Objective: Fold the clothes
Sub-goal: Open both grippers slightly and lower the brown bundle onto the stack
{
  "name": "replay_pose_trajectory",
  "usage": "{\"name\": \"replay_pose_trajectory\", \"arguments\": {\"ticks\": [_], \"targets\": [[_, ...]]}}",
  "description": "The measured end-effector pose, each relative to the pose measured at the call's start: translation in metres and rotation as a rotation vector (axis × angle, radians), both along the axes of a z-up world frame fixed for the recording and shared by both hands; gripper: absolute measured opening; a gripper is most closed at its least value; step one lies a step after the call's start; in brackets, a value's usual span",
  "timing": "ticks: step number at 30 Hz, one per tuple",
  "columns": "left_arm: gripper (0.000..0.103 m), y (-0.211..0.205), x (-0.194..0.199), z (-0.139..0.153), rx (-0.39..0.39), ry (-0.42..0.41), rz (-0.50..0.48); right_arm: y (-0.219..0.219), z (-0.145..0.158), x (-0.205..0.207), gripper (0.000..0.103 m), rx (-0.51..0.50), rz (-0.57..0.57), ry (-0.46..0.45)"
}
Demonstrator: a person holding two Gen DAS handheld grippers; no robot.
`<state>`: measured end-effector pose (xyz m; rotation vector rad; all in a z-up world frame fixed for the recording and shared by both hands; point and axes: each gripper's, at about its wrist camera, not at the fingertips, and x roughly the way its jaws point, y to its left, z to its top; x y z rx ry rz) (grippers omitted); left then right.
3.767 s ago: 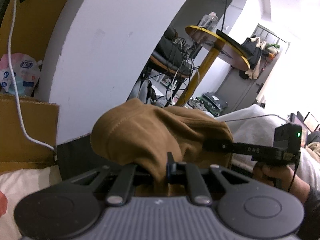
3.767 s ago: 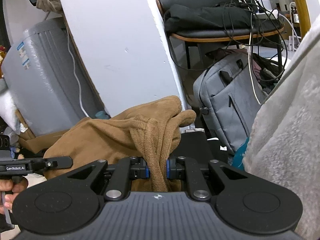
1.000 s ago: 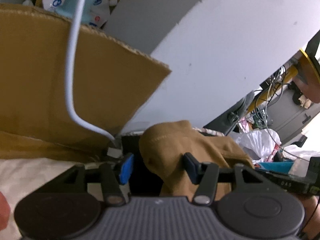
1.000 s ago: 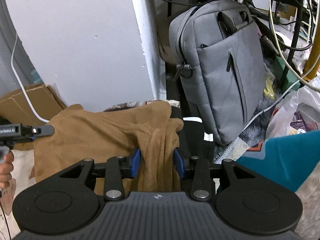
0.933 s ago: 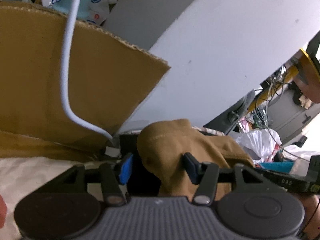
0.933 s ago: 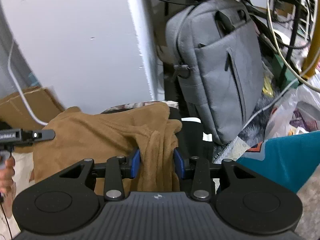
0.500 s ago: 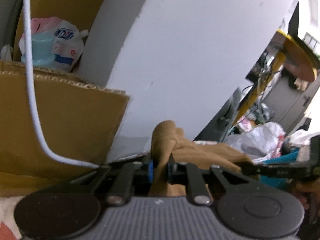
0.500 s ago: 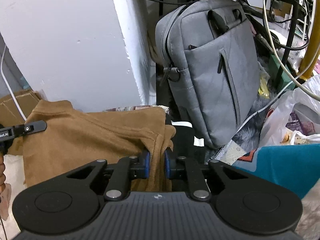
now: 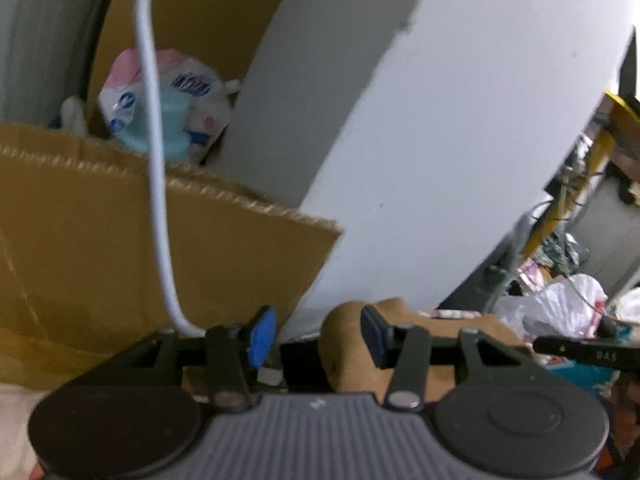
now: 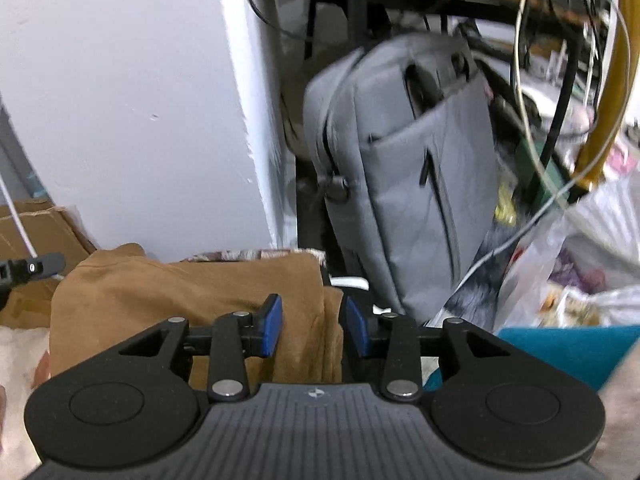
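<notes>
The left tool is seen with its jaws opening; a rounded corner of the brown garment lies between them, close to the right pad, while the left pad stands clear of it. No pressing on the cloth is seen, so this tool is released. The right tool is also opening, and a hanging fold of the same garment is found between its blue pads, which do not squeeze it; this tool is released as well.

The garment is laid in a folded heap on a light, patterned bedding, just in front of a white wall. From the right wrist view the tip of the left tool is seen at the left edge of the heap.

Left of the garment a cardboard sheet is leaned, and a white cable hangs down before it. Behind the cardboard a pink and blue pouch is kept. Right of the garment a grey bag stands upright on the floor, under a wooden top with many wires. A white plastic bag and a teal cloth are seen further right.
</notes>
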<state>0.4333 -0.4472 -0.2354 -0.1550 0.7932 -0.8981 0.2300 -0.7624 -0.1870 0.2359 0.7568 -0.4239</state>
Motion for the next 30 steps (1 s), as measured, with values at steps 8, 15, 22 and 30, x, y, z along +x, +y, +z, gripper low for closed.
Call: {"name": "replay_pose_trajectory", "arguments": {"ticks": [8,15,22,30], "targets": [[0.037,-0.015,-0.013,0.002,-0.008,0.021,-0.103,0.007,-0.007,0.004,0.03,-0.009,-0.013,0.064],[0.03,-0.007,-0.015,-0.016,0.019,0.037,-0.107,-0.004,-0.038,0.012,0.01,0.046,-0.076,0.062],[0.029,-0.013,-0.006,-0.025,0.074,0.047,-0.091,-0.011,-0.06,0.028,0.009,0.009,-0.054,0.08],[0.042,-0.019,-0.011,-0.04,0.174,0.039,-0.076,-0.018,-0.067,0.032,0.031,-0.003,-0.089,0.088]]}}
